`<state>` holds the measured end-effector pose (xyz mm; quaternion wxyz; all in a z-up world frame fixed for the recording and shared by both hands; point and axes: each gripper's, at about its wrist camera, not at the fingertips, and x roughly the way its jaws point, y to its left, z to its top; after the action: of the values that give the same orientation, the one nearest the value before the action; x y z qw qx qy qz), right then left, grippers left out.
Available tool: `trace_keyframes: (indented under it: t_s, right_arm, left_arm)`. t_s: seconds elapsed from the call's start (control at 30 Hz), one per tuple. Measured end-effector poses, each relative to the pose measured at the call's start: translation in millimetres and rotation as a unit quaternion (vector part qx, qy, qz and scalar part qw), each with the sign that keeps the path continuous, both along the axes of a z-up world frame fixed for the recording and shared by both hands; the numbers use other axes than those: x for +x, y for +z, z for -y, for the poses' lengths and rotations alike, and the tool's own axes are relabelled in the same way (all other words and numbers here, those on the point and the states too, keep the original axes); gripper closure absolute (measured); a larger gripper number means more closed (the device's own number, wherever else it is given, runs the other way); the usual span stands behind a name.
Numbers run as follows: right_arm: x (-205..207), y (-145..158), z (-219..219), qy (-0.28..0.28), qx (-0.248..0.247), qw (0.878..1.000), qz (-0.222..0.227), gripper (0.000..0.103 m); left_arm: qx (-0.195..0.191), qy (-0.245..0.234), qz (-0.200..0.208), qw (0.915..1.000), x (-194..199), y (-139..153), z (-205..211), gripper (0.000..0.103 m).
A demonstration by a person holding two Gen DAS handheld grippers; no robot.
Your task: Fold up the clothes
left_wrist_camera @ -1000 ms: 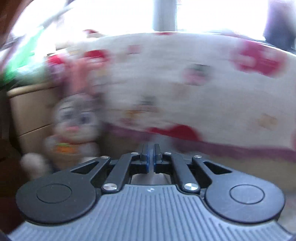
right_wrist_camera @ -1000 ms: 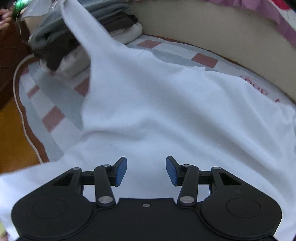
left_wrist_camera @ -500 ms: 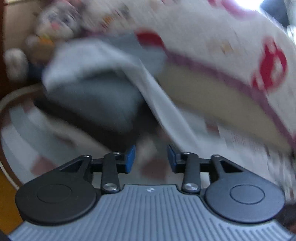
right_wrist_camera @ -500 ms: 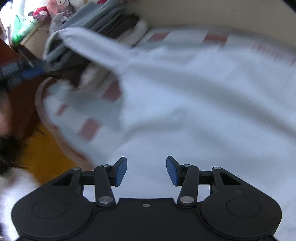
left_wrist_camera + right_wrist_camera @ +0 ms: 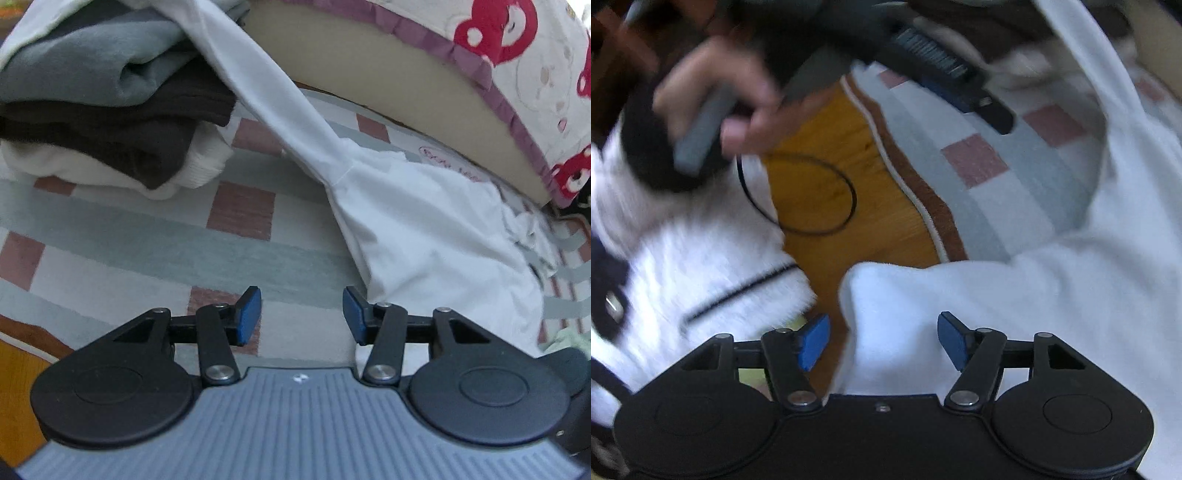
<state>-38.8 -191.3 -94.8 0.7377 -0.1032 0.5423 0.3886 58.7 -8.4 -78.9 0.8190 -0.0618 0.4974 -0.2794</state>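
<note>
Your white cotton long-sleeved shirt (image 5: 424,229) lay limp and creased on the grey-and-pink checked rug (image 5: 155,236). Its long sleeve ran up-left from the body onto the folded clothes pile (image 5: 110,92) on that rug. Your left gripper (image 5: 302,315) had just been opening, nothing between its jaws. Your right gripper (image 5: 882,341) had just been opening too, its pads clear of the shirt's edge between them.

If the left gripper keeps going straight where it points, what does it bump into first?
Probably the checked rug: the open left gripper points down at bare rug, with the white shirt just beside its right finger.
</note>
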Motion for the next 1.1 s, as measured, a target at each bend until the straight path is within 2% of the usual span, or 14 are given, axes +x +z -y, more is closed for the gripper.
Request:
trace_keyframes:
  t_s: [0.07, 0.17, 0.27, 0.37, 0.43, 0.47, 0.6, 0.67, 0.7, 0.83, 0.93, 1.0, 1.03, 1.1]
  right_arm:
    - [2.5, -3.3, 3.9, -0.004, -0.007, 1.0, 0.023, 0.1]
    - [26.0, -10.4, 36.6, -0.106, 0.012, 0.994, -0.002, 0.099]
    - [47.4, -24.0, 78.8, -0.22, 0.042, 0.973, -0.053, 0.099]
    - [59.5, -50.2, 123.7, -0.329, 0.113, 0.925, -0.153, 0.098]
    - [56.8, -74.9, 150.5, -0.409, 0.174, 0.868, -0.222, 0.098]
    - [52.5, -83.7, 156.7, -0.428, 0.196, 0.849, -0.24, 0.097]
    - [36.0, -93.1, 158.8, -0.437, 0.265, 0.817, -0.267, 0.096]
    - [31.2, -92.4, 163.7, -0.439, 0.296, 0.803, -0.273, 0.096]
    - [30.2, -90.5, 166.4, -0.44, 0.298, 0.803, -0.268, 0.096]
    - [34.3, -73.9, 173.2, -0.435, 0.213, 0.854, -0.19, 0.096]
    - [40.5, -54.8, 173.0, -0.404, 0.152, 0.895, -0.115, 0.092]
    - [38.0, -34.2, 162.6, -0.366, 0.143, 0.917, -0.067, 0.09]
    - [35.4, -23.0, 157.1, -0.342, 0.157, 0.925, -0.051, 0.085]
    - [31.4, -6.6, 148.5, -0.3, 0.187, 0.934, -0.041, 0.06]
  left_arm:
    - [-0.017, -0.01, -0.004, 0.9998, 4.9, 0.8, 0.7, 0.055]
    - [-0.018, -0.032, 0.0, 0.9993, 0.5, 1.2, 10.6, 0.055]
    - [-0.025, -0.07, 0.015, 0.9971, -11.5, 6.0, 24.4, 0.055]
    - [-0.047, -0.166, 0.022, 0.9847, -33.0, 11.4, 44.4, 0.059]
    - [-0.061, -0.227, 0.02, 0.9717, -47.9, 13.1, 58.9, 0.059]
    - [-0.067, -0.244, 0.009, 0.9674, -54.5, 11.0, 66.7, 0.059]
    - [-0.021, -0.259, -0.034, 0.9652, -65.2, -14.9, 97.7, 0.055]
    - [0.0, -0.271, -0.028, 0.9622, -69.9, -22.5, 104.1, 0.079]
    - [0.009, -0.279, -0.022, 0.9599, -72.5, -25.2, 106.0, 0.089]
    - [-0.024, -0.255, -0.06, 0.9646, -57.9, -30.3, 95.3, 0.089]
    - [-0.071, -0.214, -0.128, 0.9659, -35.9, -46.8, 83.2, 0.089]
    - [-0.119, -0.181, -0.179, 0.9596, -22.6, -59.1, 72.2, 0.089]
    - [-0.146, -0.165, -0.202, 0.9545, -17.6, -64.0, 66.7, 0.089]
    - [-0.192, -0.14, -0.232, 0.9433, -10.0, -70.0, 56.7, 0.089]
